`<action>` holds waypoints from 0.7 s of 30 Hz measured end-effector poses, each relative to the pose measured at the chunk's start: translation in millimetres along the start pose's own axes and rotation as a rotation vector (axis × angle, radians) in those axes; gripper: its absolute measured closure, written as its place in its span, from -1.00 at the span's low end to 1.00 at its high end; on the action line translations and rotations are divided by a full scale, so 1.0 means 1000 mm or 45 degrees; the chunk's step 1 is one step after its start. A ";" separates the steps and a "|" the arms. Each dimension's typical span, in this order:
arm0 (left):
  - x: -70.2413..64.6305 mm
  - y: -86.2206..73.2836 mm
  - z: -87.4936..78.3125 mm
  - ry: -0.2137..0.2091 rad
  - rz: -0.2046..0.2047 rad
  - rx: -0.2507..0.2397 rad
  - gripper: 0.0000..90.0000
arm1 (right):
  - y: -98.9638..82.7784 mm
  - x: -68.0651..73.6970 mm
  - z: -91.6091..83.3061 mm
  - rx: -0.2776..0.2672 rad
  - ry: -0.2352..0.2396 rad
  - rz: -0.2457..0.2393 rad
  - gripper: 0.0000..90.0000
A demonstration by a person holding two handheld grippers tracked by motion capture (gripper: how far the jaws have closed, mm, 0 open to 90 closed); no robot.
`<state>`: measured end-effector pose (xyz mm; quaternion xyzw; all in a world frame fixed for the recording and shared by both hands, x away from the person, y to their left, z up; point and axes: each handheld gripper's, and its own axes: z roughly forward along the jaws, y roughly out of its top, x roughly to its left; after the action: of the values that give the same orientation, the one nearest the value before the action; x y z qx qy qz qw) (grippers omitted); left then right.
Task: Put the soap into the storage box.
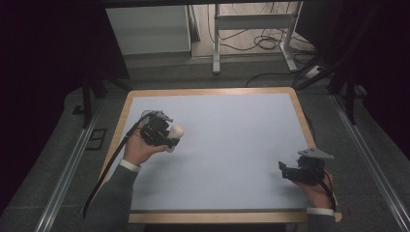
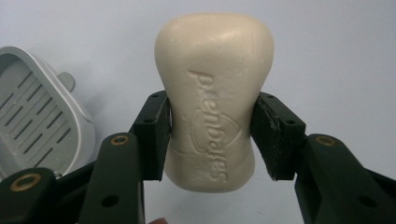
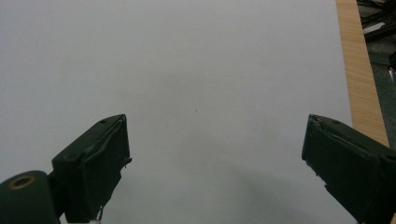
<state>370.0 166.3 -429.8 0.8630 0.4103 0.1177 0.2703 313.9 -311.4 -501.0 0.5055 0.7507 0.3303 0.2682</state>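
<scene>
A cream bar of soap (image 2: 215, 112) with embossed lettering sits between the jaws of my left gripper (image 2: 212, 135), whose pads press on its narrow waist from both sides. From above, the left gripper (image 1: 167, 134) is at the table's left side, the soap (image 1: 176, 131) sticking out toward the middle. A grey slotted soap dish (image 2: 32, 116) lies below and to the left in the left gripper view. My right gripper (image 1: 285, 169) rests near the front right corner; its jaws (image 3: 215, 163) stand wide apart with nothing between them.
The table has a pale blue-grey mat (image 1: 227, 140) with a wooden border (image 1: 300, 111). Metal rails (image 1: 367, 154) run along both sides on the floor. A desk frame with cables (image 1: 256, 34) stands beyond the far edge.
</scene>
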 end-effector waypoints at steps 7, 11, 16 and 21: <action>0.002 0.004 -0.003 0.005 0.002 -0.002 0.11 | 0.000 -0.001 0.000 -0.002 -0.001 0.004 -0.84; 0.003 0.005 -0.004 0.012 0.004 -0.006 0.11 | 0.000 -0.001 0.000 0.000 -0.002 0.004 -0.84; 0.005 0.009 -0.004 0.017 0.001 -0.009 0.11 | 0.000 -0.001 0.000 0.000 -0.003 0.004 -0.84; 0.010 0.010 -0.003 0.022 -0.010 0.000 0.11 | -0.001 -0.001 0.001 0.003 -0.002 0.001 -0.84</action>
<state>381.4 170.3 -421.8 0.8603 0.4159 0.1241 0.2674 314.2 -312.1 -501.8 0.5065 0.7506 0.3291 0.2680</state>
